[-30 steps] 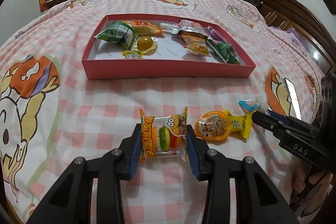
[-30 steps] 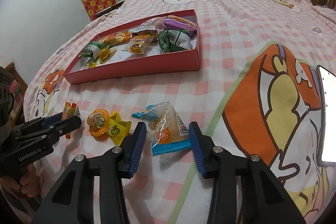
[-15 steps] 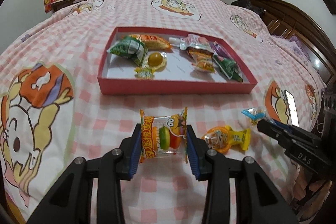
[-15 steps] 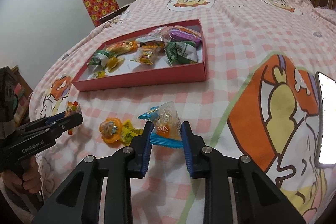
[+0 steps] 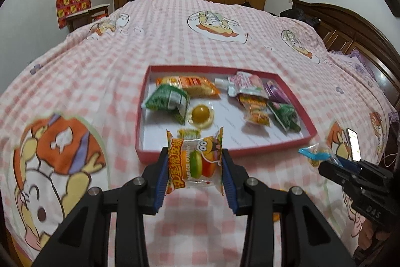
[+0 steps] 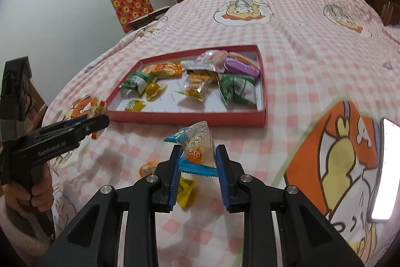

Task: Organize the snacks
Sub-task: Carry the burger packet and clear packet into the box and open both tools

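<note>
Over bed [image 5: 175,46]: L claw [image 5: 194,167] grips burger gummy pack [image 5: 197,164], R claw [image 6: 197,162] apparently clamps jelly packet [image 6: 197,149].

The burger gummy packet [image 5: 195,163] covers the near wall of the red box [image 5: 307,116] and part of a small yellow wrapper [image 5: 188,133] behind it. In the right wrist view, the orange and yellow candy [image 6: 185,188] on the bed is mostly hidden behind the right tool's left finger [image 6: 172,174]. The left tool [image 6: 96,123] shows only side-on there, so just a sliver of its packet peeks out. The phone [image 6: 383,172] is cut by the right edge. Print on the boxed snacks is too blurred to read. The hand [image 6: 37,192] on the grip runs off the frame's left edge.
</note>
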